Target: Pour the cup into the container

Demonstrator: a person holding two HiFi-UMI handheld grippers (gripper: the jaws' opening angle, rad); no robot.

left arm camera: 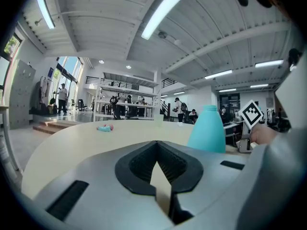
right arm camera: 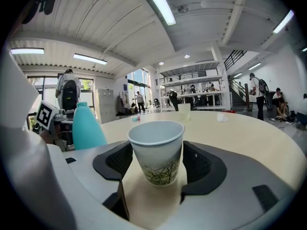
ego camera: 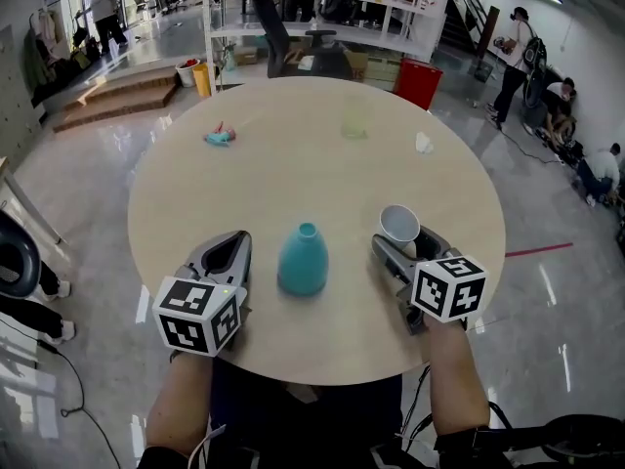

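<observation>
Cup (ego camera: 399, 225) stands upright on the table (ego camera: 322, 135) at lower right, between the right gripper's (ego camera: 405, 245) spread fingers, seemingly positioned for a grasp. Teal container (ego camera: 302, 260) waits centrally. The left gripper's (ego camera: 234, 240) fingers are pressed together, empty.

Round pale table (ego camera: 293, 164) on a glossy grey floor (ego camera: 88, 193) — white shelving (ego camera: 322, 13) behind, strip lights (left arm camera: 160, 14) overhead.
</observation>
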